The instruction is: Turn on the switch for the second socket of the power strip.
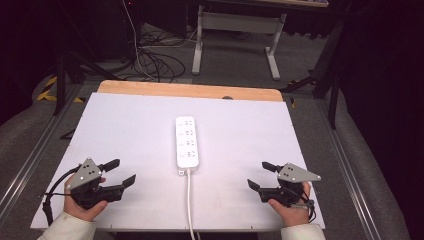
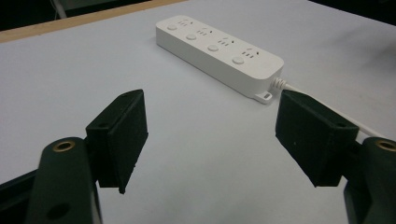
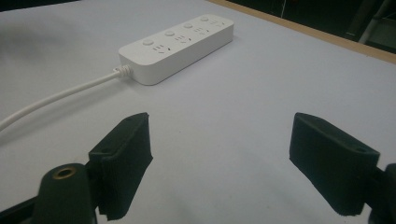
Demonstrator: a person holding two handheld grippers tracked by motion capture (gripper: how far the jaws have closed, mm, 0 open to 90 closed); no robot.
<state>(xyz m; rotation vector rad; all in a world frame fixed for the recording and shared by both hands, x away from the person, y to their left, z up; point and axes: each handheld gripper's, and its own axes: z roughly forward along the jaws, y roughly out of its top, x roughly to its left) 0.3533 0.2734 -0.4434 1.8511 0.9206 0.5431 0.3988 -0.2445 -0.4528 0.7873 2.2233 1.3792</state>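
A white power strip (image 1: 187,142) lies lengthwise in the middle of the white table top (image 1: 125,130), with several sockets and round buttons. Its white cable (image 1: 189,205) runs off the near edge. My left gripper (image 1: 120,172) rests at the near left, open and holding nothing, aimed toward the strip (image 2: 219,49). My right gripper (image 1: 261,176) sits at the near right, also open and holding nothing, facing the strip (image 3: 175,43) and its cable (image 3: 56,100). Both stand well apart from the strip.
The table's far edge shows a bare wooden strip (image 1: 190,90). Beyond it stand a white desk frame (image 1: 235,37) and loose cables (image 1: 155,62) on the grey floor. Metal rails (image 1: 30,160) run along both sides of the table.
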